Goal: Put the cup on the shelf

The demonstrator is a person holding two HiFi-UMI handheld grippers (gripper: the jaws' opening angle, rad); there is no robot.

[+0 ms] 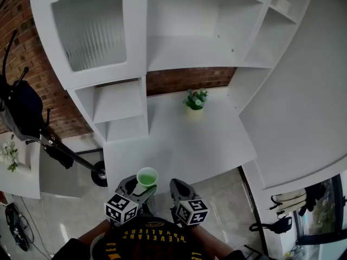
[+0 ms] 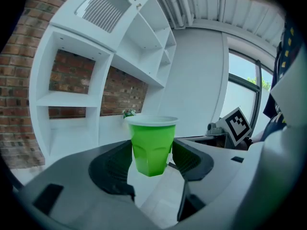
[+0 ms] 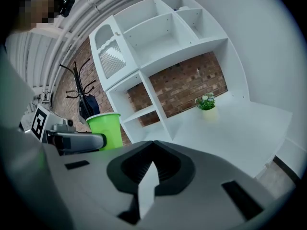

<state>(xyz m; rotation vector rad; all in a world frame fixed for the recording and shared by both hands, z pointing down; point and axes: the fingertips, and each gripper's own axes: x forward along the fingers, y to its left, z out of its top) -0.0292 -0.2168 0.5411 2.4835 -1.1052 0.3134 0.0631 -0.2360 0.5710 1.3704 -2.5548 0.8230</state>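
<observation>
While the left gripper [image 1: 142, 187] clamps one upright green plastic cup [image 1: 147, 176] at the head view's lower centre, the right gripper [image 1: 179, 188] beside it sits closed and empty. One small potted plant [image 1: 196, 101] stands mid-frame on the white shelf unit [image 1: 179, 53].

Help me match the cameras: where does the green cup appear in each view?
Head view: green cup at bottom centre, near the desk's front edge.
Left gripper view: dead centre, upright, clamped in the left gripper.
Right gripper view: left of middle, partly behind the left gripper.
Shared landmark: the potted plant by the brick wall.
</observation>
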